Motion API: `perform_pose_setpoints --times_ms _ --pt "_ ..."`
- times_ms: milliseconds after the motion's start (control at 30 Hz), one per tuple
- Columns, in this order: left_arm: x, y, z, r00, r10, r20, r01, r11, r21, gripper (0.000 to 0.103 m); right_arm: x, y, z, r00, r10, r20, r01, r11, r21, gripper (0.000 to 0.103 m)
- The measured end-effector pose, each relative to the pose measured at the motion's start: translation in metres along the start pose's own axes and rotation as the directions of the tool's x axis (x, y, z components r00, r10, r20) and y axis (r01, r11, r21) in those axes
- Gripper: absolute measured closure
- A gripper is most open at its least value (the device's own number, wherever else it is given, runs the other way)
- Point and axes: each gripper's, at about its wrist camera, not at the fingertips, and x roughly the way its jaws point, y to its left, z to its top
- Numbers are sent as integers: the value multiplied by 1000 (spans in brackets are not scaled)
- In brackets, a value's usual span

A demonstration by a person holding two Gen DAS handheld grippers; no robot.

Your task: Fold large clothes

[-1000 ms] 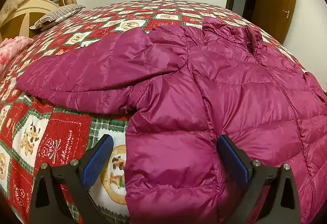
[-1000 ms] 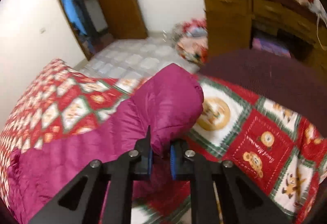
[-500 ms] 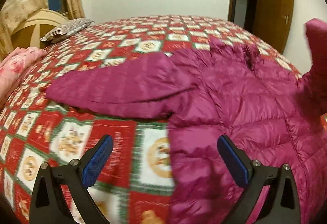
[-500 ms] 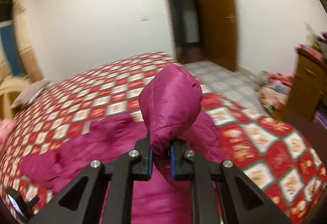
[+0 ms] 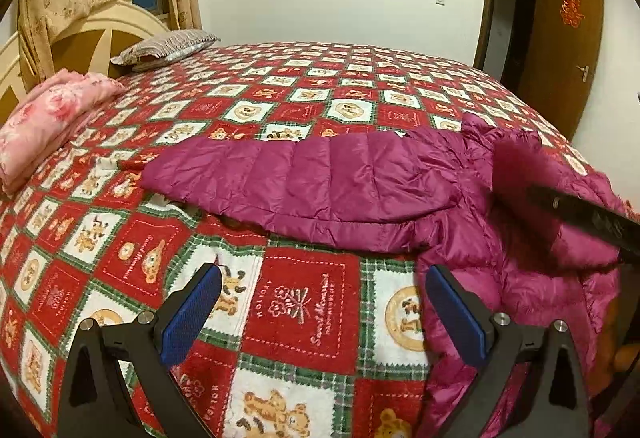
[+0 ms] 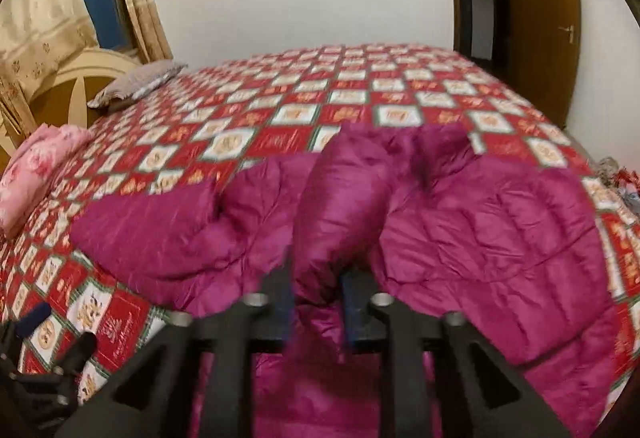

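Magenta down jacket (image 5: 360, 194) lies spread on the bed's red patchwork bedspread (image 5: 304, 314), one sleeve (image 5: 280, 178) stretched flat toward the pink folded blanket (image 5: 48, 118). I hold my left tongs (image 5: 322, 312) apart above bare bedspread beside the jacket hem. My right tongs (image 6: 318, 308) are clamped on the other sleeve (image 6: 340, 198), raised over the jacket body.

Right gripper (image 6: 317, 312) clamped on magenta jacket sleeve (image 6: 340, 198) above bedspread (image 6: 360, 86).
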Motion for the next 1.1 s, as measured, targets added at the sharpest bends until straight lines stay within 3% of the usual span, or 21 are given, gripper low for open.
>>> perform_pose_setpoints --times_ms 33,200,300,400,500,600,667,767,967,1100 --pt "1 -1 1 1000 -6 -4 6 1000 -3 1 0 -1 -2 1000 28 -9 -28 999 16 13" --pt "5 -22 18 1000 -23 13 23 999 26 1 -47 -13 11 993 70 97 -70 998 -5 13" --pt "5 -52 36 998 -45 52 40 996 83 1 -78 -43 25 983 -35 178 36 999 -1 29" --pt "17 -86 49 998 -28 61 20 991 136 1 -89 -104 38 964 -196 179 182 979 88 42" --pt "40 -118 57 999 -30 32 26 990 141 1 -76 -162 30 952 -290 94 263 937 229 51" --pt "68 -141 54 1000 25 1 -25 989 146 1 -43 -199 11 953 -303 -25 297 909 291 65" --pt "84 -147 48 997 73 -25 -69 986 153 1 -26 -211 -2 955 -286 -75 295 901 318 65" --pt "109 -147 33 991 110 -69 -99 983 155 1 -7 -212 -19 951 -290 -104 308 898 315 65" --pt "129 -143 30 989 59 -139 -43 992 120 1 1 -191 -24 919 -386 -76 394 896 207 63" --pt "110 -123 36 992 -4 -126 8 1000 30 1 3 -184 -25 910 -408 -67 414 897 157 49"
